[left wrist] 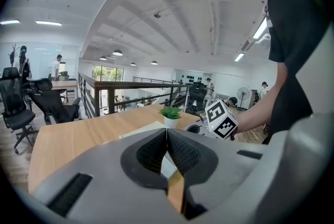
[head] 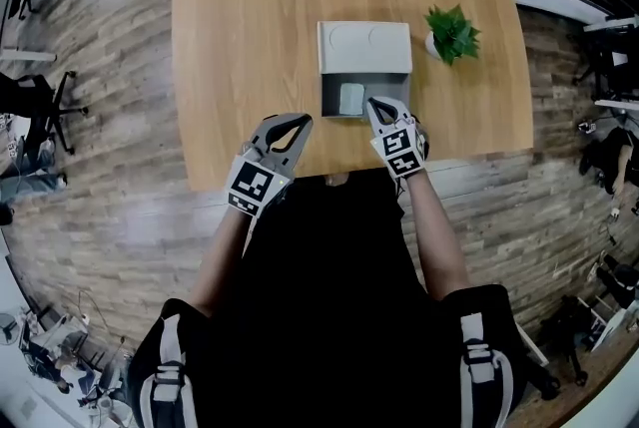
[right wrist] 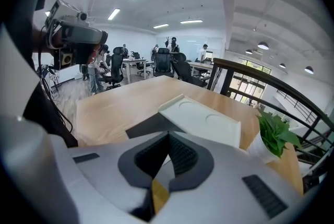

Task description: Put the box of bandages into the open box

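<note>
Box of bandages [head: 350, 99]: small pale pack lying flat inside the open box [head: 324, 100], in its left half, close to the front wall. The open box sits at ctr of the desk [head: 240, 37], dark grey tray w/ its white lid [head: 364, 47] folded back flat on the far side; two round dents show in the lid.

Right gripper [head: 376, 104] is over the tray's right half, tips just beside the pack; can't tell from above whether they touch it. In the right gripper view its jaws are pressed together at the tips w/ nothing btwn them, and the lid and dark tray lie straight ahead.

Left gripper [head: 301, 123] hangs over bare desk just left of the open box, near its front corner, apart from it. Left gripper view: jaws likewise together, nothing held; the right gripper's marker cube shows beyond them.

Small potted plant [head: 451, 33] in a white pot stands on the desk just right of the lid. Office chairs [head: 40, 107] on the wood floor [head: 110, 216] around the desk.
</note>
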The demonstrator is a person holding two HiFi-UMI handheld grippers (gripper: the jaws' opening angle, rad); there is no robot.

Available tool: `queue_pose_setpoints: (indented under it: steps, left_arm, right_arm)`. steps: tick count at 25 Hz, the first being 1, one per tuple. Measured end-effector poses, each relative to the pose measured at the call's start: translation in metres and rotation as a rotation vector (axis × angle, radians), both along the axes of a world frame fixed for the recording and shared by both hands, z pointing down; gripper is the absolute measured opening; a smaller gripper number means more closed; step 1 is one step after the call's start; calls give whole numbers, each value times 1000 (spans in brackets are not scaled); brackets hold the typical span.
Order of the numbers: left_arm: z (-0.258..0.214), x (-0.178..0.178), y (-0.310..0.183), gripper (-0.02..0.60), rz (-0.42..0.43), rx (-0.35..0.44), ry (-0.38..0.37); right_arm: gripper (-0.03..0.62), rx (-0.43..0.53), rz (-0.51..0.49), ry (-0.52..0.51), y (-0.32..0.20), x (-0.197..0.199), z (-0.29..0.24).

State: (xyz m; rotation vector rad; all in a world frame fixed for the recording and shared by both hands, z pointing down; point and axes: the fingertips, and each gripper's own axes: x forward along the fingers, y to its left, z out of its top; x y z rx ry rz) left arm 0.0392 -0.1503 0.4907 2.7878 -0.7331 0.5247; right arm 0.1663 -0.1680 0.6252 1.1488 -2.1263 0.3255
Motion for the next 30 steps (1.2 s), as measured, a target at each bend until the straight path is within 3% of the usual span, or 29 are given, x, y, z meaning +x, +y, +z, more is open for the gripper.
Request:
queue_pose_setpoints:
  steps: [15,22,30]
  left_arm:
    - [-1,10,11,23,119,22,14]
    - [0,9,16,23,138,23,21]
    - [2,0,19,23,152,25,19]
  right_arm:
    - [25,109,83,-80,31,-11,-55]
    - [23,163,96,-134,43,-15,-83]
    - [25,170,107,-127,57,-20,-89]
